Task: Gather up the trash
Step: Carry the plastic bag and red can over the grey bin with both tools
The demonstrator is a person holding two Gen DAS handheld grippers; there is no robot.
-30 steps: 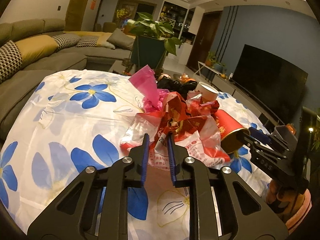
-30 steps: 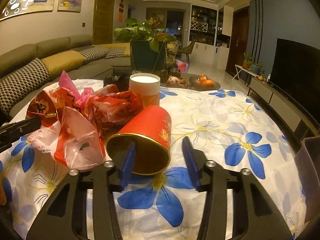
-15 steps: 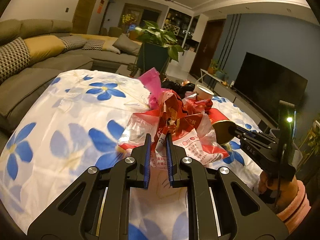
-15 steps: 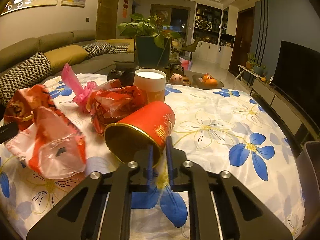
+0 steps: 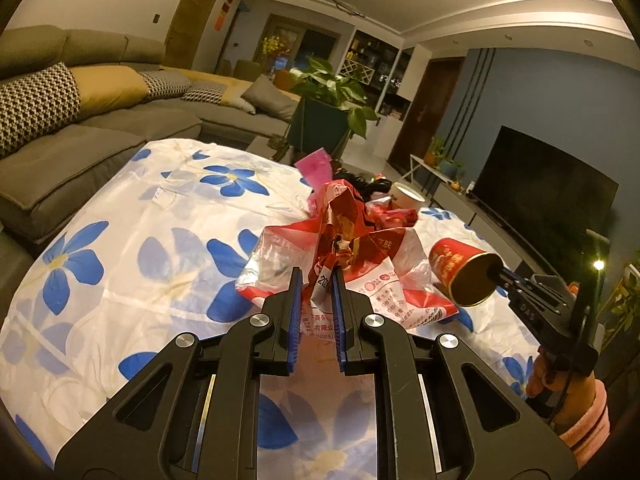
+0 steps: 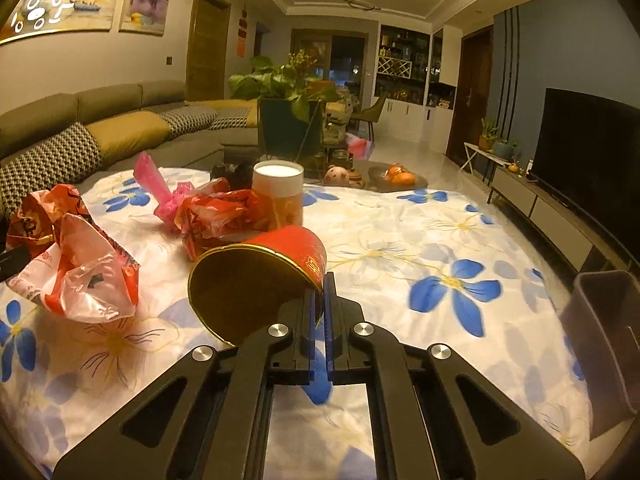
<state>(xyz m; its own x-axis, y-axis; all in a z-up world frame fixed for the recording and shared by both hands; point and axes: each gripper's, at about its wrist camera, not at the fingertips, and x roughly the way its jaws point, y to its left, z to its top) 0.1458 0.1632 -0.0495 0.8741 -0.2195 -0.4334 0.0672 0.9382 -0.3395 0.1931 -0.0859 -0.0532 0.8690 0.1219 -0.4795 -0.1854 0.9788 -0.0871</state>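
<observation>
Both our grippers are clamped: the left gripper (image 5: 316, 284) pinches the crumpled red-and-white plastic bag (image 5: 360, 276) over the flowered tablecloth (image 5: 132, 248), the right gripper (image 6: 319, 292) nips the red cup (image 6: 260, 276) rim, with a white cup (image 6: 278, 196) at twelve o'clock beyond.

L gripper (image 5: 314, 280) pinches a crumpled red-white bag (image 5: 360, 276) over a floral cloth (image 5: 132, 248). At right, R gripper (image 5: 505, 275) grips the rim of a red cup (image 5: 460, 270); paper cup (image 5: 406, 197) behind.
</observation>
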